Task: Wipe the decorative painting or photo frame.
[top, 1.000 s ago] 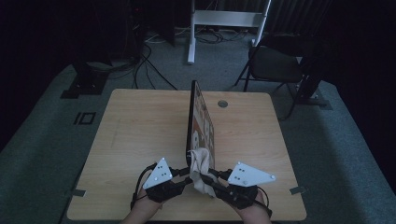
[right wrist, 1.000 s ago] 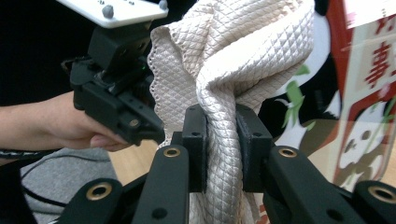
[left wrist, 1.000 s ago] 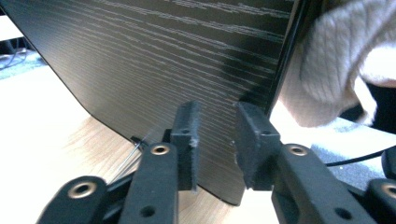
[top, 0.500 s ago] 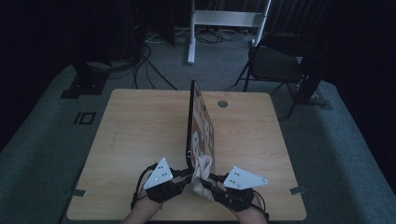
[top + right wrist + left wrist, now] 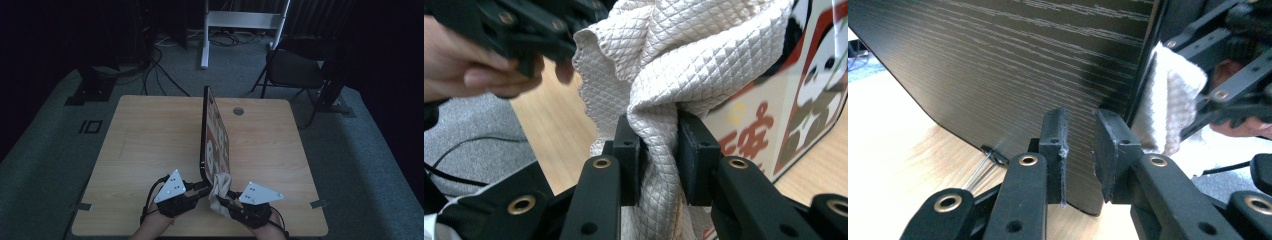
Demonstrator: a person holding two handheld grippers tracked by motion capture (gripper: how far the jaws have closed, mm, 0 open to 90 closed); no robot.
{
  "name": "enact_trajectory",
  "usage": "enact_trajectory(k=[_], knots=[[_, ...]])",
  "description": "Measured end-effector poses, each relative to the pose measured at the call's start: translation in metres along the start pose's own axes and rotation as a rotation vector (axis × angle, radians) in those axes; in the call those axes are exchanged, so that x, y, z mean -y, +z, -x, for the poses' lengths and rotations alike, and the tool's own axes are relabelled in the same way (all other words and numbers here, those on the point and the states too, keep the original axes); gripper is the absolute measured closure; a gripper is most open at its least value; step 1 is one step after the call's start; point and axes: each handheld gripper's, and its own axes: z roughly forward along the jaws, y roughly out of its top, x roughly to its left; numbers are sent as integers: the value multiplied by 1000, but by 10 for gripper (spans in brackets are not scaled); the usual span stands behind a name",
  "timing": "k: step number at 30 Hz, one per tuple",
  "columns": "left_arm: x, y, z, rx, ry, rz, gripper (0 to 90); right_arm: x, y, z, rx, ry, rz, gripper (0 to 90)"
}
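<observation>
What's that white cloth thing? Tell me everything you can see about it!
The cloth is creamy white with a quilted diamond pattern and a wavy edge, and it looks soft. It is bunched into folds, not spread flat. The right claw pinches a twisted fold between its pads. The cloth presses against the picture side of the upright board, at the board's near end, above the wooden table. The left claw sits at the board's dark back side, not on the cloth.

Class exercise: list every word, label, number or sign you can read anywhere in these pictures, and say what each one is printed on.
No text reads clearly enough to quote.
Board, printed face: large red shapes beside cartoon figures, perhaps lettering, cut off by the cloth and too partial to read.
Board in the high view: pictures too small to read.
Board's dark wood-grain back: no markings.
</observation>
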Motion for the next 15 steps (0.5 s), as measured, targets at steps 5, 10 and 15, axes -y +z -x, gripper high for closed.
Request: enact_trajectory(k=[5,10,15], knots=[[0,0,-1,3,-2,-1,736,10,4,4,-1,23,-28,726],[0,1,0,5,-4,-2,737,20,8,8,2,40,-56,726],[0,1,-1,6,-6,-3,723,32,13,12,7,61,-94,725]])
